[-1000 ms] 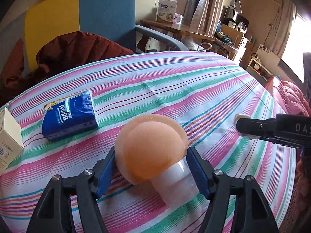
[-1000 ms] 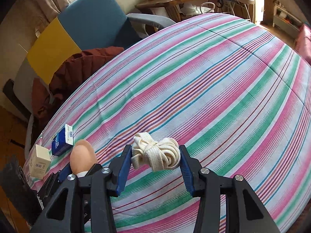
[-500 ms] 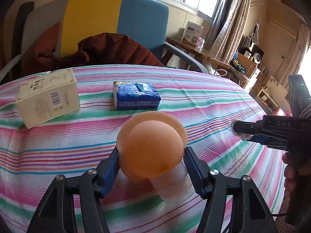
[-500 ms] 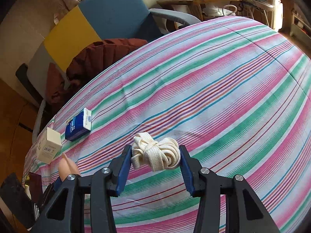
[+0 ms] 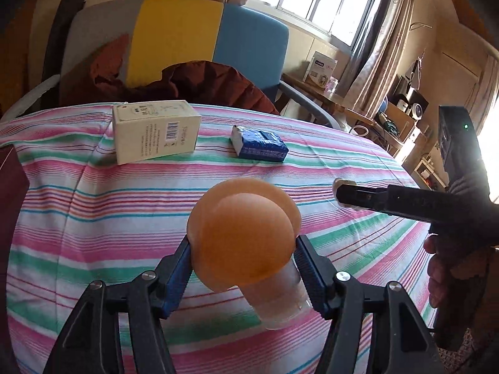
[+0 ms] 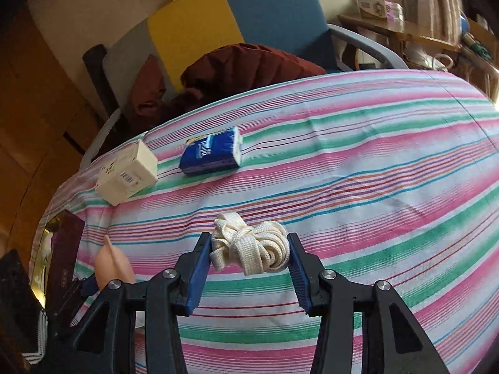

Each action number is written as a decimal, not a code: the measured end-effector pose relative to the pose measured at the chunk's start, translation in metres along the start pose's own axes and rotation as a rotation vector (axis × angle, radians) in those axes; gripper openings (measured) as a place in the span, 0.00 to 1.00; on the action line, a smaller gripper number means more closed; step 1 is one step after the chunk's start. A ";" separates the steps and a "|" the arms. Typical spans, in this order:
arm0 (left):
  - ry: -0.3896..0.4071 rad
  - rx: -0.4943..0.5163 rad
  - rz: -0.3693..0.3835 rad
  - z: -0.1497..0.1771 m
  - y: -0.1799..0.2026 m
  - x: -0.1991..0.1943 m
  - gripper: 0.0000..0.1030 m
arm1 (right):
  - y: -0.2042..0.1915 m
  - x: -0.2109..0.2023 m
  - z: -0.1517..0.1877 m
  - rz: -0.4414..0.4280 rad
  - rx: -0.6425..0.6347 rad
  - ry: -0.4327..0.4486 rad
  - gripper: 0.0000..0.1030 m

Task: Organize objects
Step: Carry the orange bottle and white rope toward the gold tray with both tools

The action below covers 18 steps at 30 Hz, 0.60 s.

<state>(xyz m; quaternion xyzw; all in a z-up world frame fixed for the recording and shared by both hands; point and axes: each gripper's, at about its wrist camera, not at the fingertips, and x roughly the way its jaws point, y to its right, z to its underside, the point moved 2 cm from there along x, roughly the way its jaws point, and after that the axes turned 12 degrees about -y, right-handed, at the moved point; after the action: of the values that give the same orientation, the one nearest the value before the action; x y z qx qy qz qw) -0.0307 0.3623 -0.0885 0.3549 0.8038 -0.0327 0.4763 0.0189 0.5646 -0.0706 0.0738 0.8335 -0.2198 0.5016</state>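
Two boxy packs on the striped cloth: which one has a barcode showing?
The cream carton, barcode on its side face. The blue tissue pack beside it, nearer the window side, is soft-wrapped and shows no barcode.

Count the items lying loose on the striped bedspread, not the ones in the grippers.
2. A cream box lies near the far edge by the chair; a blue tissue pack lies just right of it. Others may sit outside both views.

box (image 5: 155, 131) left of tissue pack (image 5: 259, 144)
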 end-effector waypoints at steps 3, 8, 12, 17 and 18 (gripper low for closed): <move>0.014 0.014 0.013 0.010 -0.007 -0.015 0.63 | -0.020 0.006 0.005 0.000 -0.084 -0.002 0.47; 0.030 0.020 0.024 0.025 -0.016 -0.041 0.63 | -0.038 0.015 0.014 -0.057 -0.125 -0.022 0.47; 0.048 0.021 0.050 0.036 -0.022 -0.064 0.63 | -0.046 0.018 0.019 -0.054 -0.147 -0.028 0.47; 0.083 0.035 0.051 0.048 -0.032 -0.098 0.63 | -0.053 0.015 0.022 -0.053 -0.166 -0.014 0.47; 0.092 0.029 0.049 0.050 -0.035 -0.104 0.63 | -0.055 0.014 0.023 -0.049 -0.176 -0.010 0.47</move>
<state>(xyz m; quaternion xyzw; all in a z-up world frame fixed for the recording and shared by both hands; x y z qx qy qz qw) 0.0157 0.2603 -0.0433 0.3822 0.8155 -0.0163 0.4343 0.0117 0.5037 -0.0763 0.0078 0.8485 -0.1583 0.5049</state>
